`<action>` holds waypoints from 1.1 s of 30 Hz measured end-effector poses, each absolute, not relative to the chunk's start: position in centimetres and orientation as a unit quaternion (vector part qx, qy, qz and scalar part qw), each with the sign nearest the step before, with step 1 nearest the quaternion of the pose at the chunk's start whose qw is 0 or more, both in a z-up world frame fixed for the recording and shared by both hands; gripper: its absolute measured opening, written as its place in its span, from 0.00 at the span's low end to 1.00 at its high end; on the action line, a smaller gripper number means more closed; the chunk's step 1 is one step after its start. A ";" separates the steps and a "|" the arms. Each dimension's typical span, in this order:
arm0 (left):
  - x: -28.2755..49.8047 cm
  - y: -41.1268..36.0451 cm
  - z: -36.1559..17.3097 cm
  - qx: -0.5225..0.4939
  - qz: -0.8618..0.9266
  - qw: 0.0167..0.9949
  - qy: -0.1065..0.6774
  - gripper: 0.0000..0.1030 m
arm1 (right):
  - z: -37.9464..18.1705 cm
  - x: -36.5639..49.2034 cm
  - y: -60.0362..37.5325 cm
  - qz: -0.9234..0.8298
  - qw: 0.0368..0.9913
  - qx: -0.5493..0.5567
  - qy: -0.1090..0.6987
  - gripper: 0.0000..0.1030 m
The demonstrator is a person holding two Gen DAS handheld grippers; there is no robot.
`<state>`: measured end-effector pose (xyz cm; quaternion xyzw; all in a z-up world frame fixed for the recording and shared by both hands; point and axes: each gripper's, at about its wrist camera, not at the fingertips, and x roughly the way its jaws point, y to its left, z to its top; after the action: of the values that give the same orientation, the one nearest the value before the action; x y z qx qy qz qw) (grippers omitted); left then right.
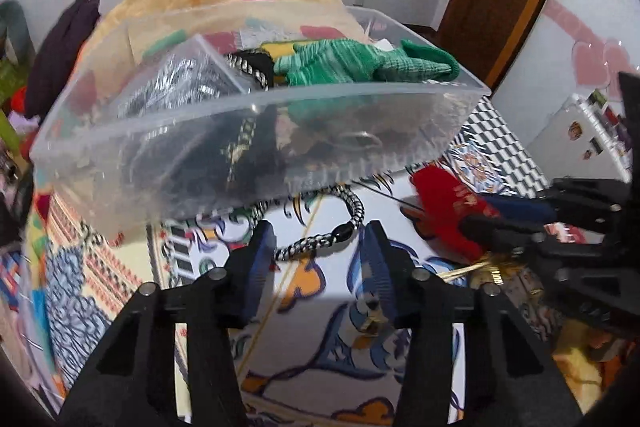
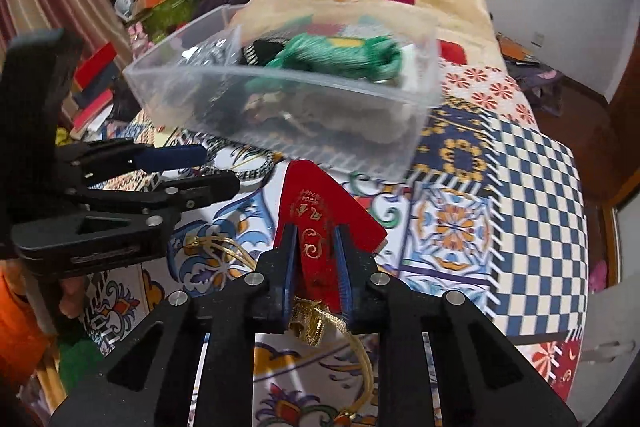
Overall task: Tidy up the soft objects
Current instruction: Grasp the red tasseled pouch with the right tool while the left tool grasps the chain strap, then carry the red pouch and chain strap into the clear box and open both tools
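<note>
Gripping red pouch [image 2: 320, 223], gold script unreadable; right tool [image 2: 316, 259] clamped.

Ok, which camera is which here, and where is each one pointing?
Left wrist: on the left gripper, looking along its open fingers at the black-and-white braided cord and the clear bin; the right gripper enters from the right.
Right wrist: on the right gripper, shut on the red pouch, facing the bin; the left gripper shows at left.
Shared: bin, green knit fabric, pouch, patterned bedspread.
</note>
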<state>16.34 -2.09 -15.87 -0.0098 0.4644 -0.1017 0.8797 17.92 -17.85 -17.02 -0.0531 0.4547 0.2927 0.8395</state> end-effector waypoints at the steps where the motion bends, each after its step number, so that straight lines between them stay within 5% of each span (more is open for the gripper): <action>1: 16.5 -2.3 -16.0 -0.005 -0.105 0.878 0.468 0.33 | -16.9 17.9 -18.2 0.291 0.841 -0.047 0.453 0.16; 9: 16.5 -3.7 -16.8 0.030 -0.123 0.872 0.473 0.08 | -16.3 17.8 -18.7 0.297 0.845 -0.029 0.444 0.16; 25: 11.1 -2.4 -15.6 -0.022 -0.150 0.871 0.467 0.07 | -15.1 17.3 -18.5 0.306 0.850 -0.031 0.428 0.16; 33: 9.7 -0.9 -10.8 -0.033 -0.130 0.906 0.402 0.07 | -12.6 17.2 -18.1 0.308 0.865 -0.029 0.396 0.16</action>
<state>9.69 -0.85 -10.79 -0.0329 0.4020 -0.1303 0.9057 17.19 -18.14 -12.57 -0.0287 0.3956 0.3083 0.8647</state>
